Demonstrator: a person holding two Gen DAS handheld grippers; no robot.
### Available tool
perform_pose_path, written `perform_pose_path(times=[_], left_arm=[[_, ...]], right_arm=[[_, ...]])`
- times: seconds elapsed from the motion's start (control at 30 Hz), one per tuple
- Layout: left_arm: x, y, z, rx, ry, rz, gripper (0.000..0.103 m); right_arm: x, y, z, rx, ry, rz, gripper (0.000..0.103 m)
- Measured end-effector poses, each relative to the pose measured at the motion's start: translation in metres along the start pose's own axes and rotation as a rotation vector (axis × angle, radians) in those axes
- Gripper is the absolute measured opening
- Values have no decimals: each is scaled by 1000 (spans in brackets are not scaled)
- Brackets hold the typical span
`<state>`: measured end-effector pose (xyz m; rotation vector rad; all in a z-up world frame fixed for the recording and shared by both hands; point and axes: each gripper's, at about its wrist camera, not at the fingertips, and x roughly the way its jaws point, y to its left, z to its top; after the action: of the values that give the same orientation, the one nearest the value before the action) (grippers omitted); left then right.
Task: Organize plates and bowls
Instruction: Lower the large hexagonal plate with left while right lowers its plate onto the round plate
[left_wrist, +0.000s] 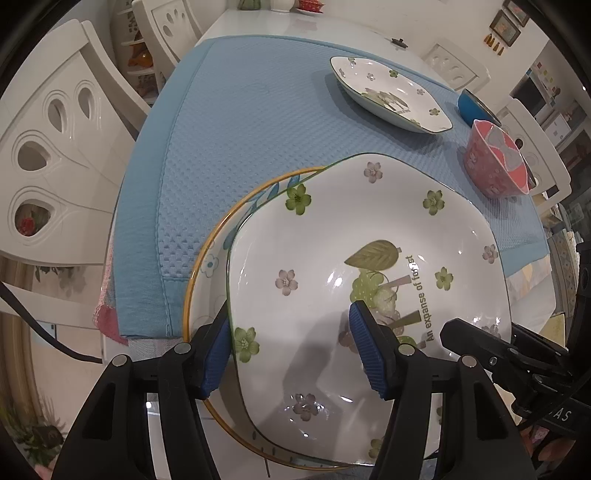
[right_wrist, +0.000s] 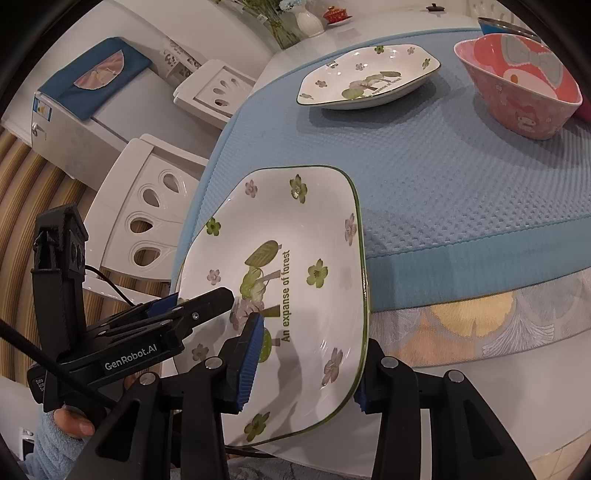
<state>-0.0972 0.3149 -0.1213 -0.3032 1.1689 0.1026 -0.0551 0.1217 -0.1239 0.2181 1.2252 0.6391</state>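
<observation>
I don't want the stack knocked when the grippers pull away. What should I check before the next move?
1. Floral plate rests on yellow-rimmed plate: ok.
2. Left gripper open, straddling the floral plate's rim: ok.
3. Right gripper open, straddling the opposite rim: ok.
4. Stack's near edge fully supported: cannot tell, it is hidden.
5. Second floral plate stands alone, apart from pink bowl: ok.

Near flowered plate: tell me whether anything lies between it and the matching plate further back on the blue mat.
Nothing visible does. Between the near flowered plate and the matching plate there is only bare blue mat. The pink bowl stands off to the right of that path. The near plate rests on a gold-rimmed plate.
</observation>
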Motion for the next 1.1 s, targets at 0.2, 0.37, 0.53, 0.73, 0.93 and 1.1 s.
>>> perform_pose_path(times=[0.2, 0.37, 0.53, 0.73, 0.93, 1.1], left_arm=[[0, 0, -1, 4, -3, -2, 59], [0, -1, -1, 7, -4, 0, 59], [-1, -2, -1, 16, -5, 5, 59], [-1, 0, -1, 17, -7, 0, 59], [-1, 0, -1, 18, -9, -2, 59], [-2, -1, 1, -1, -1, 25, 59]], right_arm=[[0, 0, 0, 12, 7, 7, 43], [0, 0, 0, 12, 8, 6, 43], [1, 0, 0, 19, 7, 1, 43], [2, 4, -1, 7, 11, -27, 43], [3, 8, -1, -11, 16, -58, 43], [4, 16, -2, -54, 20, -109, 43]])
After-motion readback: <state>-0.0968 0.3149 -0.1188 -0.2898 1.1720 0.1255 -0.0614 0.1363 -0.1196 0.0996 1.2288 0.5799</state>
